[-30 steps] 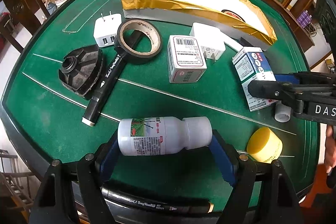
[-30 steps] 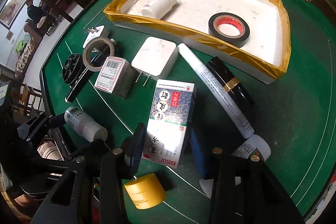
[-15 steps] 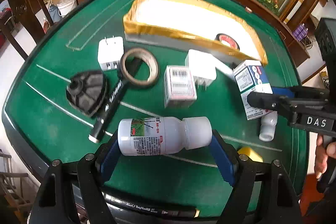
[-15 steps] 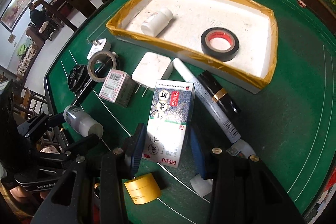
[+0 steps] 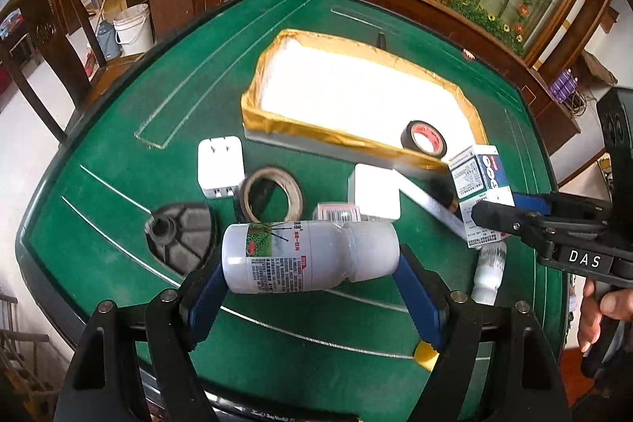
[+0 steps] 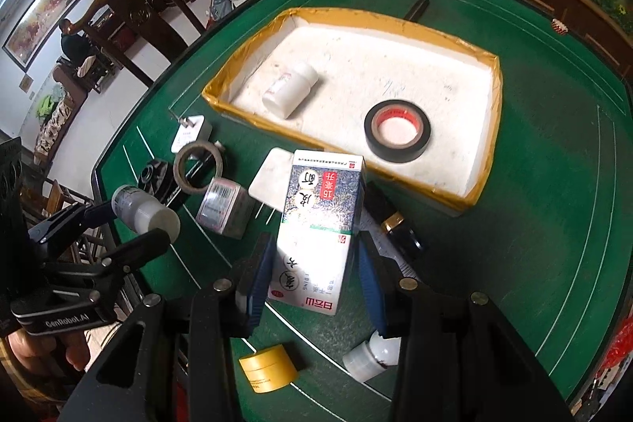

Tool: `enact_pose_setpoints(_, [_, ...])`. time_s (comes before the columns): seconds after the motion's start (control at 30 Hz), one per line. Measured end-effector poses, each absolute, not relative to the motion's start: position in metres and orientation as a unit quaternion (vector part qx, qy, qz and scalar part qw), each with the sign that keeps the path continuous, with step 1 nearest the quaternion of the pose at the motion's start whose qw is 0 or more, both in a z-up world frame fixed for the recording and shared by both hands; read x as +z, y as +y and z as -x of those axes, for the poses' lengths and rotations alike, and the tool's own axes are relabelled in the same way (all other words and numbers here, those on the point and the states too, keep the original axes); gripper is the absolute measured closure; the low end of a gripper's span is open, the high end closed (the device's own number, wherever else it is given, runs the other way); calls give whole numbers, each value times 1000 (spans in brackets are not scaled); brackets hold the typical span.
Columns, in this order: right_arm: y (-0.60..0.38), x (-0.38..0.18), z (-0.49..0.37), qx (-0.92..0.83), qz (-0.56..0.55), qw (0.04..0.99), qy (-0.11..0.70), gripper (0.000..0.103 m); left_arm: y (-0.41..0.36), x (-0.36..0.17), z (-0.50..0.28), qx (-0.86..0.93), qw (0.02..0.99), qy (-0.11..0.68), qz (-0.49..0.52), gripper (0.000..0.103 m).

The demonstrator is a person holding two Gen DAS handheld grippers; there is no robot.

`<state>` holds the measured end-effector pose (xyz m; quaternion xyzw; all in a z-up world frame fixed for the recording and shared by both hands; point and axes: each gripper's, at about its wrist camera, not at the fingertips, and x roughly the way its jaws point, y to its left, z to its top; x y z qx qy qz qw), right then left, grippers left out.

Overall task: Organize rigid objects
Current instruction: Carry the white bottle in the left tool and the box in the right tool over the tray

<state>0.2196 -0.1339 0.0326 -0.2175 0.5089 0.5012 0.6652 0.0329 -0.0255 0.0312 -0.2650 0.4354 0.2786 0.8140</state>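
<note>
Three white bottles [image 6: 290, 89], two boxes [image 6: 316, 236], two chargers [image 5: 220, 167], two tape rolls [image 6: 397, 130], one yellow jar [image 6: 268, 368].

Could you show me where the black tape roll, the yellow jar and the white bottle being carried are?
black tape roll [image 6: 397, 131]: right wrist view, on its black outer ring.
yellow jar [image 6: 268, 368]: right wrist view, on its side wall.
white bottle [image 5: 300, 256]: left wrist view, on its printed label.

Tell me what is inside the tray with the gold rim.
In the tray lie a white bottle and a black tape roll. Its near right corner is hidden behind the wall.
</note>
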Motion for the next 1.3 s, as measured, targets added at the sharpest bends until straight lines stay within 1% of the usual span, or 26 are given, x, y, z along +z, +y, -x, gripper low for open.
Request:
enact_pose_setpoints(0.43, [-121, 46, -237, 495, 210, 681, 498, 63, 3, 54, -42, 291, 823, 415, 258, 19])
enact_pose_setpoints(1.0, [-101, 47, -249, 487, 196, 688, 501, 63, 27, 52, -54, 280, 821, 423, 261, 19])
enact_pose_setpoints(1.3, [-94, 61, -265, 484, 173, 706, 487, 63, 54, 52, -59, 277, 821, 422, 268, 19])
